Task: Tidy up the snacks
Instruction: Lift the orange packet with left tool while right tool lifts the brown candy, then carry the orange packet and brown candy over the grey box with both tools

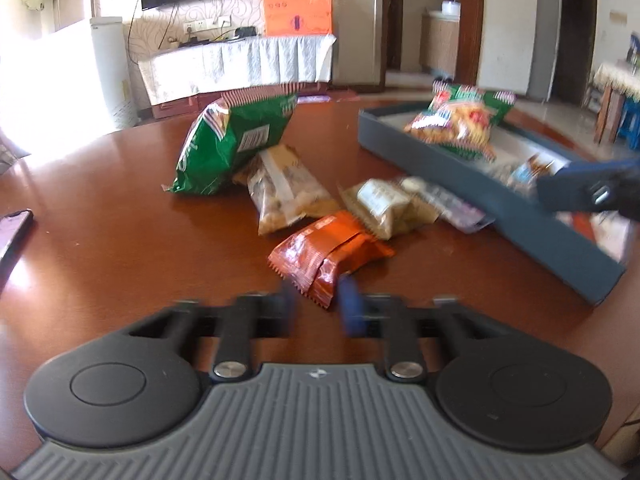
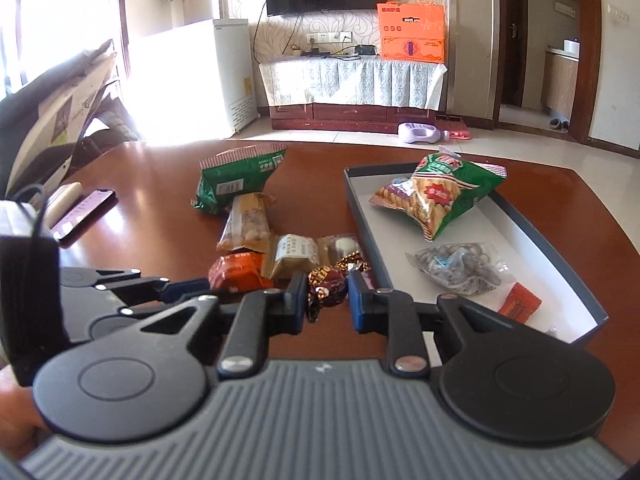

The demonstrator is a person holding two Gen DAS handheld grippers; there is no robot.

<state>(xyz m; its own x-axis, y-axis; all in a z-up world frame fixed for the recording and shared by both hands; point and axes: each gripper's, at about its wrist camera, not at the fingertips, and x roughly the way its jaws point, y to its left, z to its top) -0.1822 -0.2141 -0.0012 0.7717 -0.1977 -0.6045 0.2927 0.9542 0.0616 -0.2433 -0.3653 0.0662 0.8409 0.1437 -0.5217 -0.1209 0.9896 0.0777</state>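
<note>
Loose snacks lie on a brown table: a green bag (image 1: 236,142), a tan packet (image 1: 284,190), an orange packet (image 1: 328,254) and a small beige packet (image 1: 384,206). A blue-grey box (image 2: 556,260) at the right holds a green chip bag (image 2: 444,192), a clear nut pack (image 2: 460,266) and an orange sachet (image 2: 520,303). My left gripper (image 1: 316,306) is open, its jaws either side of the orange packet's near corner. My right gripper (image 2: 327,304) is open around a dark foil candy (image 2: 328,280), apart from both pads. The left gripper (image 2: 176,288) also shows in the right wrist view.
A phone (image 2: 86,214) lies on the table's left side, also in the left wrist view (image 1: 14,228). Dark bags and a chair stand beyond the left table edge (image 2: 60,120). A TV stand (image 2: 352,80) and fridge stand far behind.
</note>
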